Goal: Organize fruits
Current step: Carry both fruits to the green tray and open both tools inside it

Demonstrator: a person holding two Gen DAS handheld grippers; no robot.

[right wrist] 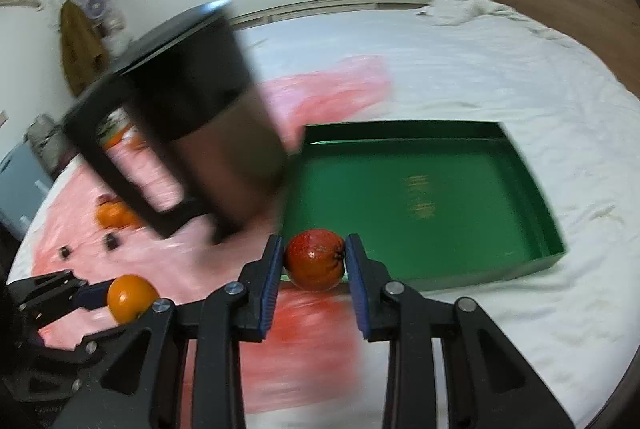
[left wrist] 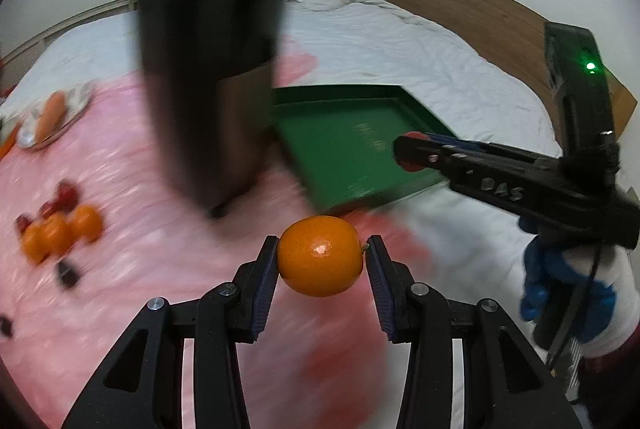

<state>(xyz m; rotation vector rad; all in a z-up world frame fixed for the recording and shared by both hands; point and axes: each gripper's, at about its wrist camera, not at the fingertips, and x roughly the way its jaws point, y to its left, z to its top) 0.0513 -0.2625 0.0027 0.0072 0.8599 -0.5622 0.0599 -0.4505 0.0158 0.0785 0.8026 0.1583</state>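
My left gripper (left wrist: 322, 255) is shut on an orange mandarin (left wrist: 320, 255), held above the pink sheet (left wrist: 120, 289). It also shows at the lower left of the right wrist view (right wrist: 96, 295) with the mandarin (right wrist: 130, 297). My right gripper (right wrist: 314, 259) is shut on a red fruit (right wrist: 315, 259) at the near edge of an empty green tray (right wrist: 420, 189). In the left wrist view the right gripper (left wrist: 404, 153) reaches over the tray (left wrist: 352, 149). More mandarins and red fruits (left wrist: 60, 225) lie in a blurred pile at left.
A tall black pitcher with a handle (right wrist: 192, 117) stands left of the tray, blurred; it also shows in the left wrist view (left wrist: 208, 77). A plate with orange food (left wrist: 52, 117) sits far left. Small dark pieces (right wrist: 110, 241) lie on the sheet. A wooden headboard (left wrist: 460, 9) backs the white bed.
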